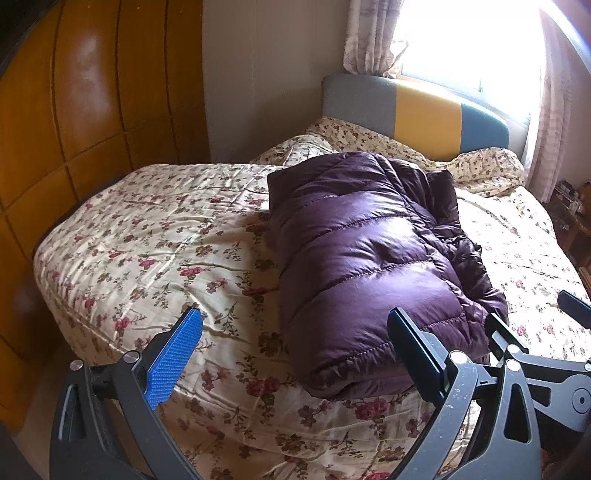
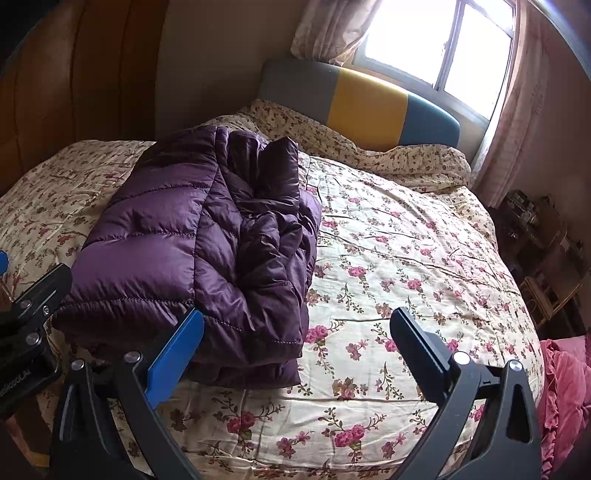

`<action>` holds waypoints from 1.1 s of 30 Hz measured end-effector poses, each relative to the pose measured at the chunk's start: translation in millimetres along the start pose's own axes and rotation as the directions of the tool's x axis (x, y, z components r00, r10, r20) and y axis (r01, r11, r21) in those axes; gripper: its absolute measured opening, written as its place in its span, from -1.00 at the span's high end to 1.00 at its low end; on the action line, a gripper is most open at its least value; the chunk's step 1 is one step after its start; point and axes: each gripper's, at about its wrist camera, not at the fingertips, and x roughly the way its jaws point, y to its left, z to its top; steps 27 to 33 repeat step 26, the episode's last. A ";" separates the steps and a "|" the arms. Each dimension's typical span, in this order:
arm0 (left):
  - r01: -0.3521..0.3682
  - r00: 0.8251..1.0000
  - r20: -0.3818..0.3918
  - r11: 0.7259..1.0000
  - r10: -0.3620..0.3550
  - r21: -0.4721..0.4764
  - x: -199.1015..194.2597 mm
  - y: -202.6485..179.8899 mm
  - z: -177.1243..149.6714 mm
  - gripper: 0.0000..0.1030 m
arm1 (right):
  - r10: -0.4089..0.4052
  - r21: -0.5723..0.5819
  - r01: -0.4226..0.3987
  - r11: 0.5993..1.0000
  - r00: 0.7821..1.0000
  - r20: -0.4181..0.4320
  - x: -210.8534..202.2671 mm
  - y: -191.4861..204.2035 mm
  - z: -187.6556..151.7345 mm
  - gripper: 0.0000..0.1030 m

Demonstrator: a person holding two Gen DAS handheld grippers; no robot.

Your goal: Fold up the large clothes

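A purple quilted down jacket [image 1: 354, 258] is seen folded into a thick oblong bundle, laid on the bed [image 1: 122, 266] approx. mid-width, long axis running toward the headboard [image 1: 417, 114]. The smooth quilted panel is uppermost on the bundle's left side; crumpled layers and a loose flap are bunched along its right edge, as shown in the right wrist view. The bed is covered w/ a cream floral bedspread [image 2: 406, 266], creased in places. The headboard is panelled in grey, yellow and blue. A window [image 2: 443, 44] w/ pale patterned curtains [image 2: 332, 26] is noted behind it. A wooden wardrobe [image 1: 74, 110] stands to the bed's left. Pink ruffled fabric [image 2: 565, 391] is visible at the lower right edge of the right wrist view; item not identifiable.

Left claw [image 1: 295, 354]: held spread wide, nothing gripped. Its dark finger overlaps the jacket's near end in frame; contact cannot be confirmed. Blue-padded finger is above bare bedspread, left of the bundle.

Right claw [image 2: 299, 354]: likewise spread wide, nothing gripped. Blue-padded finger overlaps the jacket's near right corner in frame; contact cannot be confirmed. Dark finger is over bare bedspread, right of the bundle.

Both claws are positioned side by side at the near end of the jacket; part of each is seen in the other's view.
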 end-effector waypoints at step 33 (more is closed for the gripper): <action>-0.007 1.000 0.012 0.999 0.007 0.044 -3.1 -9.3 -3.4 -0.93 | 0.002 0.017 -0.002 1.000 1.000 -0.003 1.5 -3.4 -1.6 -0.95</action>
